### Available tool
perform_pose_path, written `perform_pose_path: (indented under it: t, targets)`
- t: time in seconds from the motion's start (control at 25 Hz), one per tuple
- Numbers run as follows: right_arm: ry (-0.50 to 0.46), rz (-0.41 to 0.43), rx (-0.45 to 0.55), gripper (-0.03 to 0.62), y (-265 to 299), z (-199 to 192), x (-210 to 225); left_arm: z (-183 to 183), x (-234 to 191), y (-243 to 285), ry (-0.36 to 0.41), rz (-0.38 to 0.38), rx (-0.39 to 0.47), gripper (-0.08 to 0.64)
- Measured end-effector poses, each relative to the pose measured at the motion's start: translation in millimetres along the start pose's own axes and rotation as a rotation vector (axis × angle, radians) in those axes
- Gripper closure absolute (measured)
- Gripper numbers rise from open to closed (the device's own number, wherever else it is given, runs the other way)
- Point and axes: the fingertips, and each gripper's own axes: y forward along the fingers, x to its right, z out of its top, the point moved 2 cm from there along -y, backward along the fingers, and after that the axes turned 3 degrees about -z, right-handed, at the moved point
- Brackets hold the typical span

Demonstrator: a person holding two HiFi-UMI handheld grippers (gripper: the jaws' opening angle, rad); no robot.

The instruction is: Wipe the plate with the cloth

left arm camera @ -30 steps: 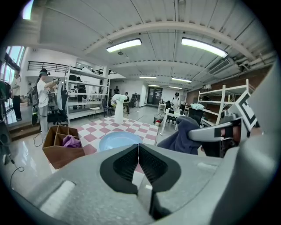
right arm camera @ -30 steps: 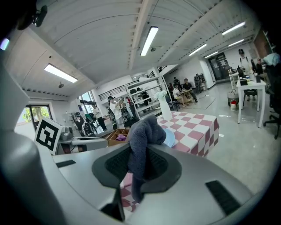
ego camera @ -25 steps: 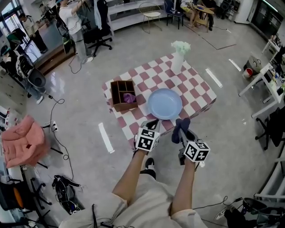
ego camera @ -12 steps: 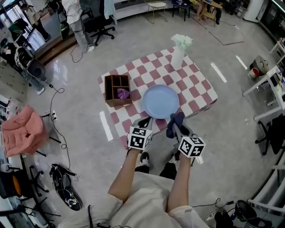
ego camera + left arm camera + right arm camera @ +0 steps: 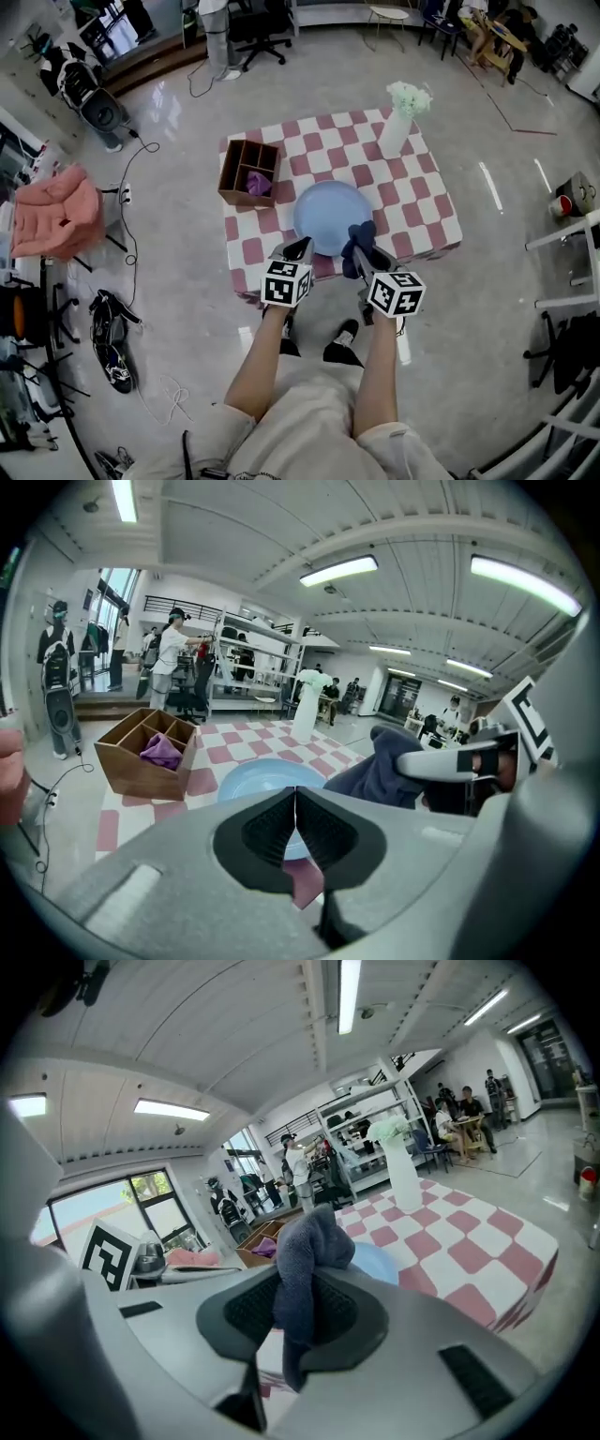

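Dark blue-grey cloth, soft and bunched, is pinched between the ribbed black pads of the right gripper, whose jaws are clamped on it. In the head view it shows over the near rim of the round, smooth, pale-blue plate. The plate lies by the near edge of the pink-and-white checked tabletop. The left gripper has its jaws pressed together on nothing, at that same edge. A compartmented wooden box stands at the left edge.

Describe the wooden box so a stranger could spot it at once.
Find the red-and-white checkered table in the middle of the floor. At its far left corner, left of the blue plate, sits a brown box. It alone has open compartments, one holding a purple cloth.
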Motion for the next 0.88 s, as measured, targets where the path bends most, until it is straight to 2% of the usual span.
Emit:
perform_pose_path:
  t: [0.2,0.36,0.64,0.76,0.88]
  targets:
    - [-0.057,0.073,-0.047,0.518,-6,3,27,-7,13,15,-0.064,0.087,0.018,0.549]
    - [-0.056,0.099,-0.065,0.518,-13,3,50,-13,22,25,-0.175,0.098,0.043,0.549]
    - [-0.034,0.139,-0.077,0.518,-1,5,68,-16,19,32,-0.175,0.156,0.036,0.549]
    - [-0.066,0.159,-0.084,0.518,13,10,69,-16,5,37,-0.186,0.188,0.057,0.549]
    - [-0.111,0.172,-0.106,0.518,29,17,70,-21,-13,46,-0.229,0.214,0.056,0.549]
